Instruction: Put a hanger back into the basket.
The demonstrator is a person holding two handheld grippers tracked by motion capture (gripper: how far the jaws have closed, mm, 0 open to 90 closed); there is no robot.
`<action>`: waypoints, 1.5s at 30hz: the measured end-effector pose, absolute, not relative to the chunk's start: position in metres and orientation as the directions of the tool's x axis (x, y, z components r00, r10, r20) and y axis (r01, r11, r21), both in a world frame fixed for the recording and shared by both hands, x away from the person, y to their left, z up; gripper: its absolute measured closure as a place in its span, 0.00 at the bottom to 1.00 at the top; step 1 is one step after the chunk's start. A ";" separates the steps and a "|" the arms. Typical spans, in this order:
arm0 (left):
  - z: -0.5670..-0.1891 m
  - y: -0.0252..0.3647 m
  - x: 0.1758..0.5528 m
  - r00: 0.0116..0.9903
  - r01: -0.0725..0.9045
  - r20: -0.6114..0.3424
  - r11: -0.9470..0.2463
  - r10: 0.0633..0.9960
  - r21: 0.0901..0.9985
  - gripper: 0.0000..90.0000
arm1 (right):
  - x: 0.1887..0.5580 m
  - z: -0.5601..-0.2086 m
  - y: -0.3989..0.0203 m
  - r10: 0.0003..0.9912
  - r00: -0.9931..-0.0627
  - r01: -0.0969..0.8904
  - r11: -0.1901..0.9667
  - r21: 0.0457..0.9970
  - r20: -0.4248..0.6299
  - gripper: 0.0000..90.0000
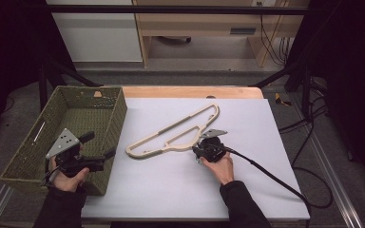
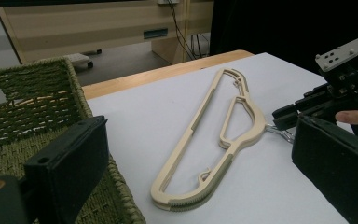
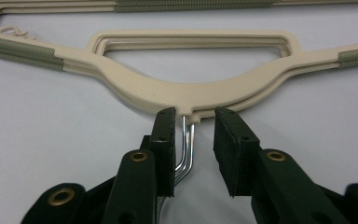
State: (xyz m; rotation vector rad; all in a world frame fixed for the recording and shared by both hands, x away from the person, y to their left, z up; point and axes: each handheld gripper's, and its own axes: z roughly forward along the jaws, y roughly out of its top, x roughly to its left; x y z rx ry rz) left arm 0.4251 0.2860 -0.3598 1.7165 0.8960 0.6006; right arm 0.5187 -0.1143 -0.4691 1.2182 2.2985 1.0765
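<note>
The right claw point(image 3: 193, 116) is down at the neck of the cream plastic clothes hangers point(image 3: 193, 88), which look like two or three stacked flat on the white sheet point(image 1: 180, 185) covering the worktop. Its two black jaws straddle the bright metal hook wires point(image 3: 186, 149) where they leave the neck. The near-left pad point(image 3: 167, 149) sits right against the wires, touching or just about; the other pad point(image 3: 228, 149) stands clear of them with white sheet showing in the gap. So it's partly open around the hook, no squeeze on it yet.

From the high view, the right claw point(image 1: 208, 143) sits at the lower edge of the hangers point(image 1: 173, 133), which lie slantwise across the middle of the sheet, one end pointing towards the far side.

Over on the left, the left claw point(image 1: 99, 151) hangs wide open with nothing between its pads, above the near right wall of the green woven rectangular basket point(image 1: 38, 142). That basket stands at the left edge of the worktop, just beside the sheet, apart from the hangers.
</note>
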 end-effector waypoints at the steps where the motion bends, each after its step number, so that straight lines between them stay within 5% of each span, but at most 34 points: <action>1: -0.360 0.286 0.425 0.592 0.273 -0.033 -0.162 0.805 0.948 0.04 | 0.519 -0.470 -0.114 0.811 -0.582 0.571 0.349 0.743 0.066 0.80; 12: -0.360 0.285 0.425 0.593 0.275 -0.031 -0.166 0.805 0.947 0.04 | 0.521 -0.475 -0.113 0.812 -0.579 0.581 0.345 0.737 0.076 0.98; 29: -0.359 0.265 0.424 0.621 0.276 -0.014 -0.202 0.784 0.940 0.05 | 0.519 -0.462 -0.117 0.815 -0.571 0.572 0.307 0.761 0.101 0.99; 45: -0.370 0.191 0.434 0.723 0.275 0.050 -0.354 0.689 0.894 0.06 | 0.518 -0.449 -0.125 0.811 -0.584 0.544 0.354 0.761 0.040 0.99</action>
